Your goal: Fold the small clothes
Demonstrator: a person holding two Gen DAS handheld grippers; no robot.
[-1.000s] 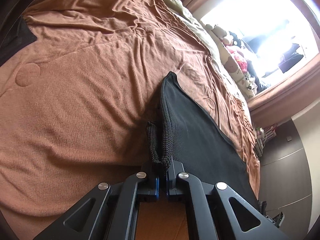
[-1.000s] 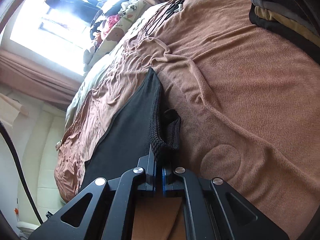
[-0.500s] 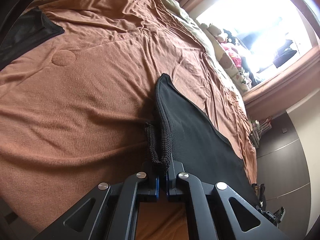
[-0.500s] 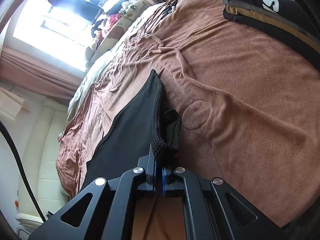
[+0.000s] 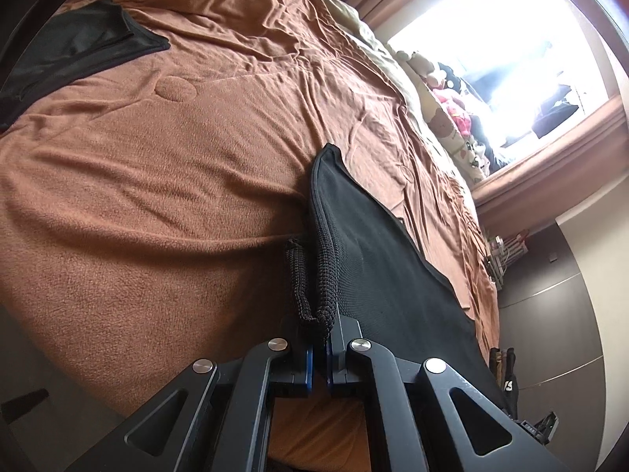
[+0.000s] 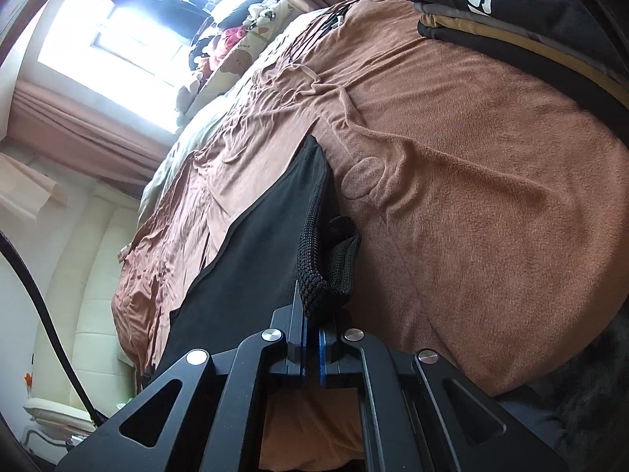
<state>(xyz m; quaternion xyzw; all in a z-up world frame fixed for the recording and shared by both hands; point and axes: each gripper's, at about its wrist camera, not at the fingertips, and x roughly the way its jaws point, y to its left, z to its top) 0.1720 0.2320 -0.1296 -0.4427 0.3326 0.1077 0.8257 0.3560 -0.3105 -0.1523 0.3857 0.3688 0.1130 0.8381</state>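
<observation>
A black mesh garment (image 5: pixel 377 259) with a thick knitted waistband lies stretched over the brown blanket (image 5: pixel 157 204). My left gripper (image 5: pixel 319 338) is shut on one end of that waistband, which bunches up between the blue pads. In the right wrist view the same black garment (image 6: pixel 251 259) runs off to the left, and my right gripper (image 6: pixel 311 326) is shut on the other end of its waistband. The cloth hangs taut between the two grippers, a little above the blanket (image 6: pixel 471 216).
Another black garment (image 5: pixel 78 51) lies at the far left of the bed. A stack of folded clothes (image 6: pixel 511 11) sits at the upper right in the right wrist view. Soft toys (image 5: pixel 452 118) and pillows line the bed under the bright window. A dark cabinet (image 5: pixel 550 314) stands beyond the bed.
Both grippers have drawn back along the bed with the black garment still held. The other black garment and the folded stack have come further into view.
</observation>
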